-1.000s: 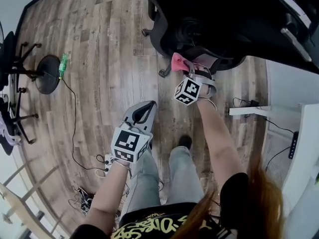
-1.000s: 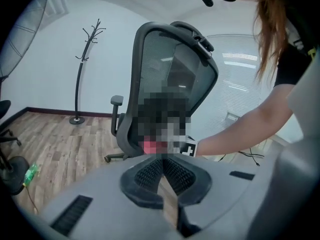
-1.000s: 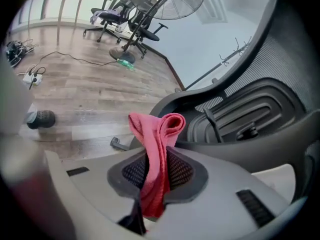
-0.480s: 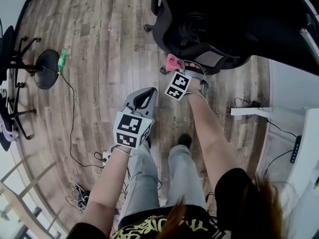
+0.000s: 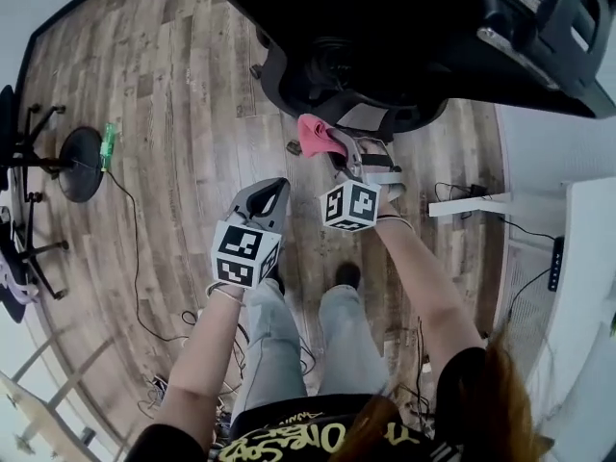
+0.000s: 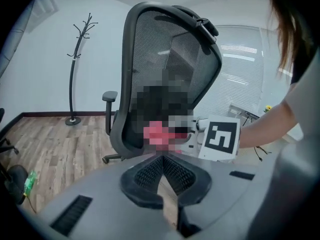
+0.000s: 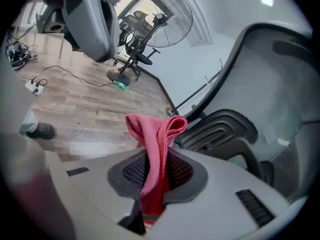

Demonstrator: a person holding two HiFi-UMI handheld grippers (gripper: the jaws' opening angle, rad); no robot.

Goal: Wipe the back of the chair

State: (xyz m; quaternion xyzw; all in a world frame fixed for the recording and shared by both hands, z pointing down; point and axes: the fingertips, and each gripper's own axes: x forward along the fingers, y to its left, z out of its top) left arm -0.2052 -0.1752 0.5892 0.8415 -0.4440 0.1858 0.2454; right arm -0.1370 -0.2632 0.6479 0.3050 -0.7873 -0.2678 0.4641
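The black mesh-backed office chair (image 5: 404, 37) fills the top of the head view and stands upright in the left gripper view (image 6: 170, 59). My right gripper (image 5: 332, 152) is shut on a pink cloth (image 5: 312, 135), which it holds by the chair's lower back edge. In the right gripper view the cloth (image 7: 156, 134) sticks up from between the jaws (image 7: 157, 159), with the chair's frame (image 7: 220, 129) just beyond. My left gripper (image 5: 268, 195) hangs lower left of the chair, shut with nothing in it (image 6: 163, 156).
A fan's round base (image 5: 82, 152) and a green bottle (image 5: 108, 135) sit on the wood floor at left, with a cable trailing. A coat stand (image 6: 75, 84) is by the wall. White furniture (image 5: 587, 287) stands at right. The person's legs are below.
My right gripper has carried the pink cloth a little leftward along the chair's lower edge. The left gripper has stayed about where it was, still shut.
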